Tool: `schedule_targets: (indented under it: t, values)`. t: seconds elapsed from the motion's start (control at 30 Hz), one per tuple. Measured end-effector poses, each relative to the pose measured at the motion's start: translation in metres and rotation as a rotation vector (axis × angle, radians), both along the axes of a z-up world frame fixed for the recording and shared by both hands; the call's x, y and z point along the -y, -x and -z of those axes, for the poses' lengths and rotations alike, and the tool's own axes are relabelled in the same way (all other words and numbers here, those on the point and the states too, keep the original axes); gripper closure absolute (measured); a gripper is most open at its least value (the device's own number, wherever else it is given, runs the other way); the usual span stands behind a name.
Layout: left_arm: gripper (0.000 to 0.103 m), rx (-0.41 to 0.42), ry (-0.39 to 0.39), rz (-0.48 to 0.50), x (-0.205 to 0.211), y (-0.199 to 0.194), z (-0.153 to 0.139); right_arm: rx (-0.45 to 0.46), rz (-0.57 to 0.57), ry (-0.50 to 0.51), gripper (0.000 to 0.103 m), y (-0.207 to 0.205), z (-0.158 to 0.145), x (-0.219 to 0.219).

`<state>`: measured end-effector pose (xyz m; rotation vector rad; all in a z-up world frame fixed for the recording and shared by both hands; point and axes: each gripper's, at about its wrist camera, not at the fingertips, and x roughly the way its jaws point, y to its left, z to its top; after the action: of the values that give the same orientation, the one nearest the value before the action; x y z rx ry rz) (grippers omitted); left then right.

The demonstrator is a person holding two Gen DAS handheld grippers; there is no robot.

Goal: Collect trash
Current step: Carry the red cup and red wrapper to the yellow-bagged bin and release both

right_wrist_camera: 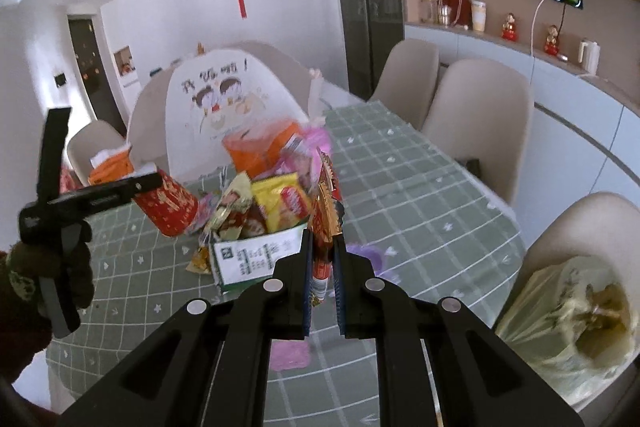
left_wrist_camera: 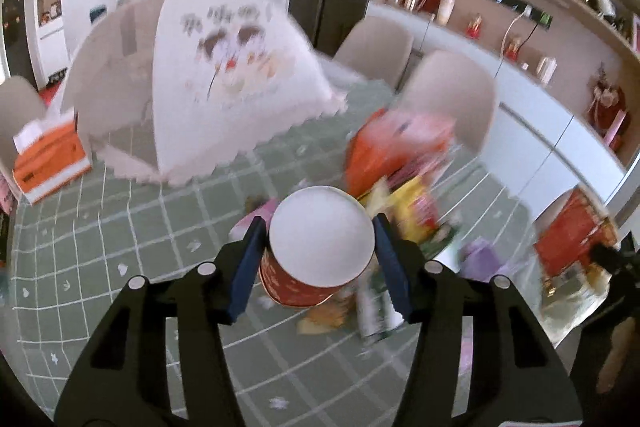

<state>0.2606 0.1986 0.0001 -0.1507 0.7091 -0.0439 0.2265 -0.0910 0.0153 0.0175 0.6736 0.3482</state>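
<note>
My left gripper (left_wrist_camera: 320, 259) holds a red paper cup (left_wrist_camera: 316, 255) between its fingers (left_wrist_camera: 248, 267), the blue pads against its sides and the white bottom facing the camera. The cup is tipped on its side and raised off the tabletop (left_wrist_camera: 120, 227). From the right wrist the same cup (right_wrist_camera: 168, 207) shows at far left, pinched at its end by the left gripper (right_wrist_camera: 148, 183), with my gloved left hand (right_wrist_camera: 52, 267) on the handle.

My right gripper (right_wrist_camera: 323, 267) has its fingers (right_wrist_camera: 306, 279) narrow, pinching a red and gold wrapper (right_wrist_camera: 326, 215) that stands up out of them.

Just beyond the right fingers lies the trash heap: a yellow packet (right_wrist_camera: 276, 203), a brown and gold wrapper (right_wrist_camera: 236, 211) to its left, a white carton (right_wrist_camera: 256, 255) just left of the fingertips, and an orange bag (right_wrist_camera: 256, 147) further back. A pink scrap (right_wrist_camera: 290, 353) lies on the tabletop below the fingers, and a purple one (right_wrist_camera: 368, 255) just right of them. In the left view the heap is blurred; the orange bag (left_wrist_camera: 380, 151) and yellow packet (left_wrist_camera: 412, 211) sit beyond and right of the cup.

To the far right of the right fingers, on a chair (right_wrist_camera: 580, 223), sits a pale green plastic bag (right_wrist_camera: 560, 323) with its mouth open. Well beyond the heap stands a white mesh food cover (right_wrist_camera: 216, 107). Left of the left fingers, far off, is an orange tissue box (left_wrist_camera: 48, 155).
</note>
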Motion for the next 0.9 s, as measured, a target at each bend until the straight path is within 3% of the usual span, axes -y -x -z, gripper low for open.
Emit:
schedule_targets:
  t: [0.2,0.43,0.67,0.9]
  values:
    - [0.051,0.110,0.021,0.058,0.065,0.008,-0.054,0.069,0.017,-0.036,0.092,0.005,-0.025,0.053]
    - [0.051,0.196,0.077,0.219,0.179,0.002,-0.096,0.172,0.109,-0.007,0.092,0.022,-0.055,0.144]
    - [0.051,0.214,0.125,0.409,0.306,-0.008,-0.096,0.221,0.246,0.047,0.092,0.049,-0.066,0.257]
    - [0.051,0.108,0.189,0.603,0.419,-0.022,-0.063,0.154,0.387,0.014,0.092,0.064,-0.047,0.348]
